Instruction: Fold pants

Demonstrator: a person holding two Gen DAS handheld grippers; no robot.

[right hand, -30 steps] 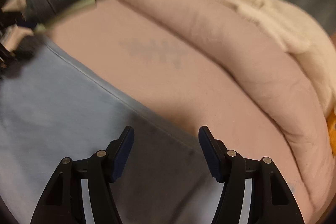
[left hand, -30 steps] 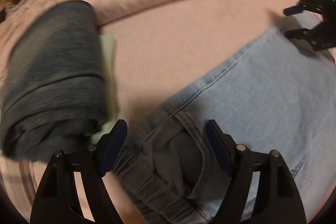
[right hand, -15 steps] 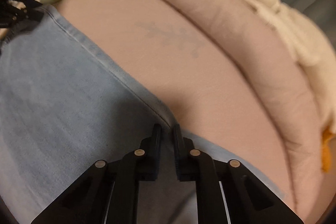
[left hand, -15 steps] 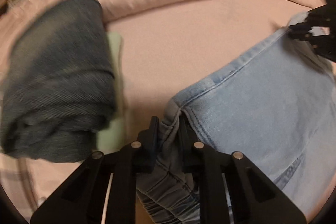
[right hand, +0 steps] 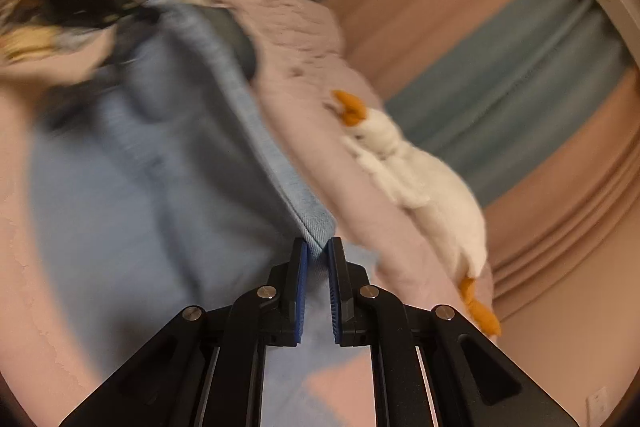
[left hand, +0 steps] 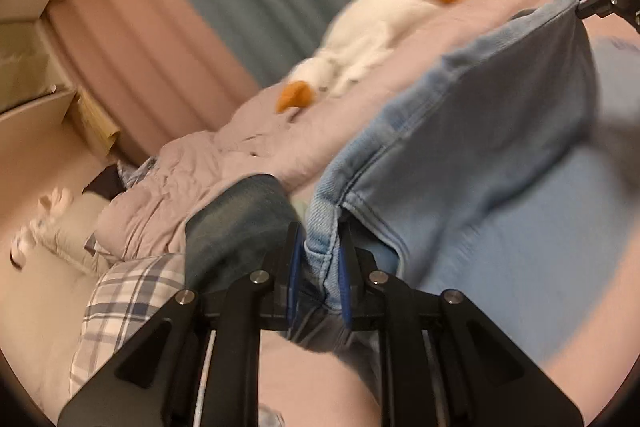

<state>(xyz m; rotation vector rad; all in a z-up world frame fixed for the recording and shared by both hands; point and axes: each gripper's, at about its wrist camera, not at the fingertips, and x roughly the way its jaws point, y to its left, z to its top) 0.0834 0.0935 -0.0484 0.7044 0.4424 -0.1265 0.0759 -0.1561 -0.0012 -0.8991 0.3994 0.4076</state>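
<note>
Pants [left hand: 480, 163] of light blue denim hang lifted above the pink bed [left hand: 256, 147], stretched between the two grippers, with their lower part draping down toward the sheet. The left gripper [left hand: 319, 259] pinches a seamed corner of the denim between its blue pads, and the right gripper [right hand: 318, 259] clamps the hem edge the same way. Beyond lie a dark folded garment [left hand: 236, 223], a plaid cloth [left hand: 124, 291] and a white plush goose [right hand: 420, 183] on the far quilt.
</note>
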